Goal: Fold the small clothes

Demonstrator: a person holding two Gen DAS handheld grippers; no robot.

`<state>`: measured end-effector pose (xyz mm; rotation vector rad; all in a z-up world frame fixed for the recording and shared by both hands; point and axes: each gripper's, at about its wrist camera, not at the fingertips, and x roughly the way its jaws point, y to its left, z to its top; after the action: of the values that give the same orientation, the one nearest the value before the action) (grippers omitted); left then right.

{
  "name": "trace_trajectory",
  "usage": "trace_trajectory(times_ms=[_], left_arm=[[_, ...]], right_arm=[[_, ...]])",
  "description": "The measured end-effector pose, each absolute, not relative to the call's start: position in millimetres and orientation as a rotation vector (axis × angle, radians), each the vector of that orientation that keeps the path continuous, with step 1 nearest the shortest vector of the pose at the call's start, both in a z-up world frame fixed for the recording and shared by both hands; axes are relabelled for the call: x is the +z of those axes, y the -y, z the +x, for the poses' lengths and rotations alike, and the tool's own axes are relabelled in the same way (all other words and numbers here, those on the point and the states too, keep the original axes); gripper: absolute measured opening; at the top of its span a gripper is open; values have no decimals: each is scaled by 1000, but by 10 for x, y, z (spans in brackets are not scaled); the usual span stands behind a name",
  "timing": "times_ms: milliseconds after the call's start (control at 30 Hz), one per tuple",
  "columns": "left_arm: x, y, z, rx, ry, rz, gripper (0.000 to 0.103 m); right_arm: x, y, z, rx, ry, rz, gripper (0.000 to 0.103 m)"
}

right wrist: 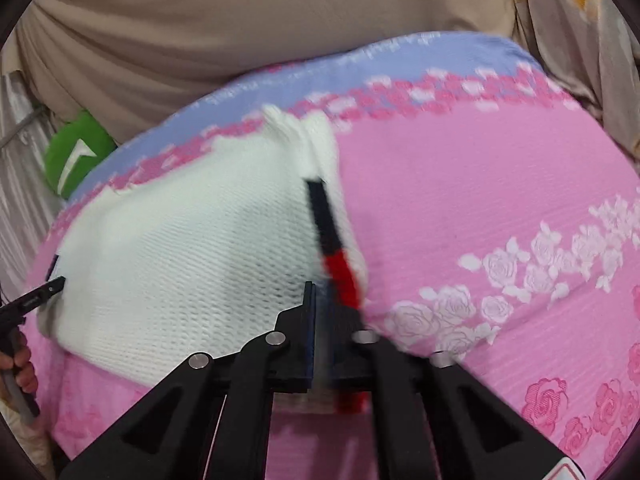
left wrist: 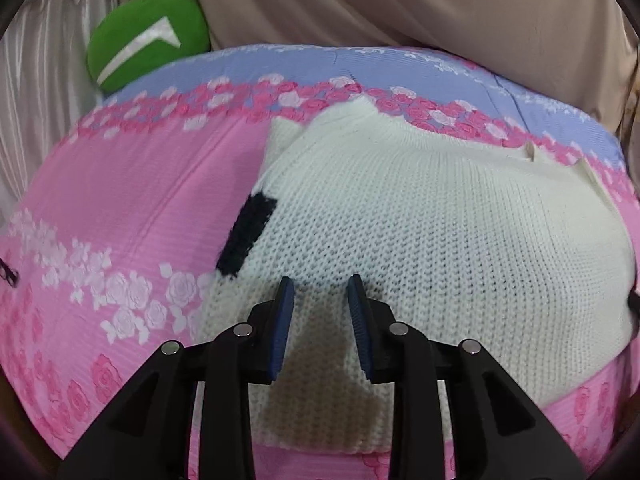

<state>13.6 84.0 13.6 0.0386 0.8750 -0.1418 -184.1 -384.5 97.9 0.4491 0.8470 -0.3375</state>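
We are working one cream knitted sweater (left wrist: 400, 216) lying flat on the pink floral bedspread (left wrist: 120, 184), its near hem towards us. The left claw (left wrist: 320, 292) stands released above the knit near the hem, pads apart with nothing gripped between them. The right claw (right wrist: 320, 304) is clenched at the sweater's right edge beside the black and red trim (right wrist: 332, 248); blur hides whether fabric is actually caught.

In our judgement the step in hand is taking the near hem for a fold. We would seat both claws on the hem at matching height, confirm each holds the knit alone and not the bedspread, then lift evenly.

Count: one sweater, two claws, one green cushion (left wrist: 148, 36) beyond the bed.
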Motion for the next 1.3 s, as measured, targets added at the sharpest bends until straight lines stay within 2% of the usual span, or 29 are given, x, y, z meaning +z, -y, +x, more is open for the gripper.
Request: trace_trajectory(times_ms=[33,100,133,200,333,400,667,767,833,933,1067,1200,1300], left_arm=[[189,-873,79,-147,-867,21,27],[330,-962,-35,-140,-836,-8,29],[393,-1006,-71,-133,-817,-18,31],[497,-1112,-80,-109,-790,-36,42],[500,-1300,62,-50,-793,-75,45],[427,-1353,150,-48,-823,-101,50],[117,-1354,366,-110,-905,-175,52],[43,-1346,462,-116,-910,-176,58],[10,-1365,515,-119,-912,-185,62],[35,-1445,548,-153,-926,-230,62],[67,-1523,578,-217,-939,-307,61],[-8,-1516,652,-241,-935,-365,72],[9,-1421,691,-219,-937,-340,73]], right_arm=[[1055,3820,-1870,-337,-833,449,2],[1264,3716,-1891,-327,-782,411,15],[1347,3660,-1869,-308,-768,396,15],[1475,3520,-1742,-240,-750,374,15],[1550,3184,-1340,-127,-755,327,15],[1501,3008,-1096,-71,-779,315,15],[1116,2443,-181,87,-936,279,15],[877,2331,97,79,-978,250,12],[902,2339,149,76,-985,250,10],[1059,2355,91,81,-971,285,14],[1090,2258,-68,125,-981,293,15],[870,2184,-180,124,-996,294,15],[982,2278,-204,135,-980,330,14]])
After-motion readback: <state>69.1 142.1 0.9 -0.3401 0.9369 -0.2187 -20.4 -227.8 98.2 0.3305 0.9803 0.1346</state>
